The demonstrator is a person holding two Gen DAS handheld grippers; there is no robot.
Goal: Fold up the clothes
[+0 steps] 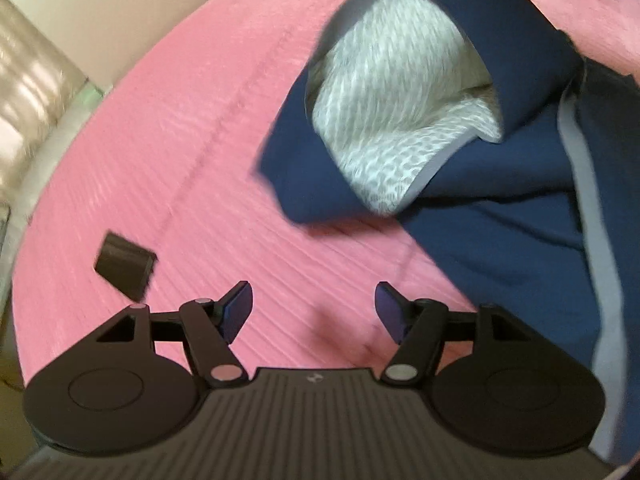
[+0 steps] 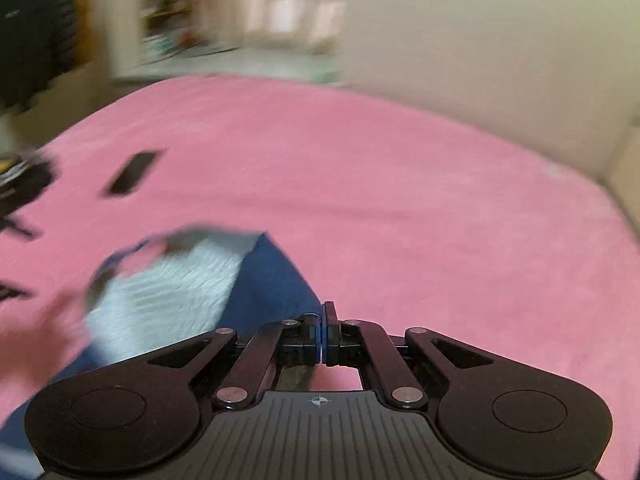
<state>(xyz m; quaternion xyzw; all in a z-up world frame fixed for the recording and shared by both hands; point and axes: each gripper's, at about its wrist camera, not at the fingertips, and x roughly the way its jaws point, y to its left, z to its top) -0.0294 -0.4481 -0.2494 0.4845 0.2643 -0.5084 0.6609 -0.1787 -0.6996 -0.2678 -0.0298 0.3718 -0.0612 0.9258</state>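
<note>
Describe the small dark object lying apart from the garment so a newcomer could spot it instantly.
Start at the pink ribbed bedspread that fills the left wrist view. The navy garment with pale mesh lining lies on its right side. The small dark boxy object sits alone on bare pink at the left, the only hard-edged item there.

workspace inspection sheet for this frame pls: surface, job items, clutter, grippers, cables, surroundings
Surface: pink ribbed bedspread, a seam running across it.
Job's things: navy garment with white mesh lining showing, partly lifted, blurred.
Clutter: small dark block lying on the spread; dark items at the far edge in the right wrist view, too blurred to name.
Grippers: left gripper open, nothing between its fingers; right gripper shut, garment edge beside it, grip on cloth not clear.
Cables: nothing seen.
Surroundings: cream wall, blurred shelving beyond.
</note>
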